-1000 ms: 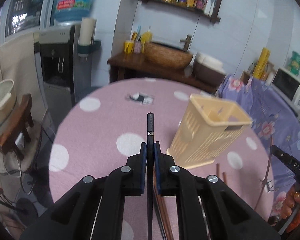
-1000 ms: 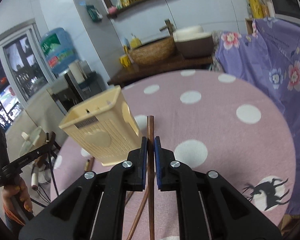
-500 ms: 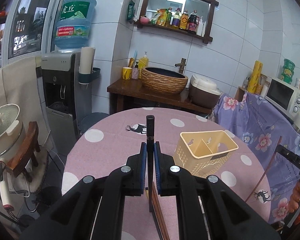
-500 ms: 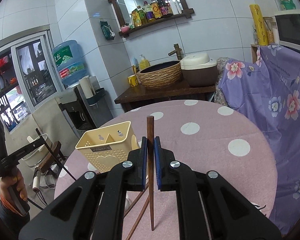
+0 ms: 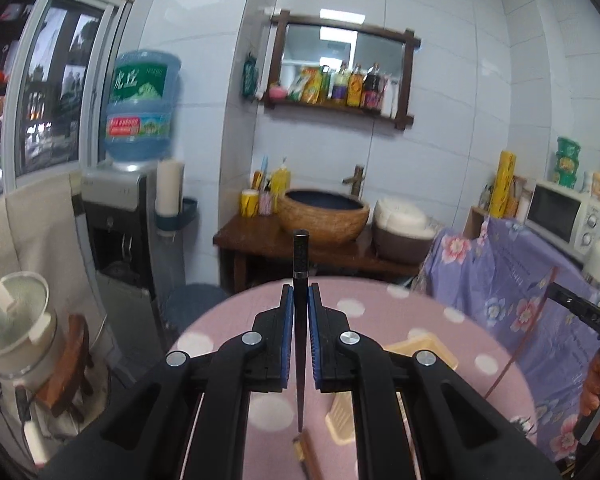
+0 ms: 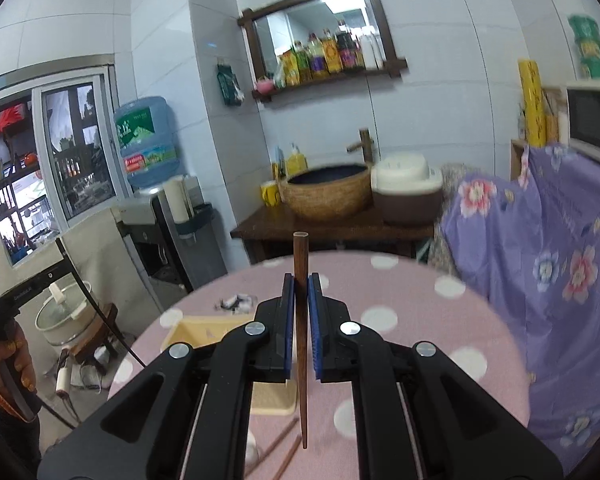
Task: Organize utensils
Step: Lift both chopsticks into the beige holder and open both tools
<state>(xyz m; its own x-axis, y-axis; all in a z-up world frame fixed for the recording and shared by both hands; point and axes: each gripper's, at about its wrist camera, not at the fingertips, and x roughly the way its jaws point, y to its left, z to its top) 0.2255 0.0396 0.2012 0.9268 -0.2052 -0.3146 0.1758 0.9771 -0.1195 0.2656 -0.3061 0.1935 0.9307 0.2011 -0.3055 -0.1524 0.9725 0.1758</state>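
My left gripper (image 5: pixel 300 294) is shut on a black chopstick (image 5: pixel 301 264) that stands upright between the blue pads, its thin tip hanging above the pink dotted table (image 5: pixel 380 304). My right gripper (image 6: pixel 301 284) is shut on a brown wooden chopstick (image 6: pixel 300 256), also upright and lifted off the table (image 6: pixel 400 304). The cream utensil basket (image 5: pixel 424 350) sits on the table below and right of the left gripper; in the right wrist view the basket (image 6: pixel 204 328) lies lower left, partly hidden by the gripper. More brown chopsticks (image 6: pixel 278 444) lie on the table beneath.
The other gripper and the hand holding it show at each view's edge: the right one (image 5: pixel 592 320) and the left one (image 6: pixel 4 304). Beyond the table stand a wooden counter with a woven basin (image 5: pixel 324 216), a water dispenser (image 5: pixel 132 208) and a purple flowered cover (image 6: pixel 540 248).
Both grippers have risen with their chopsticks and tilted up; the table and basket have dropped low in both views, and the chopstick tips now hang clear of the table.
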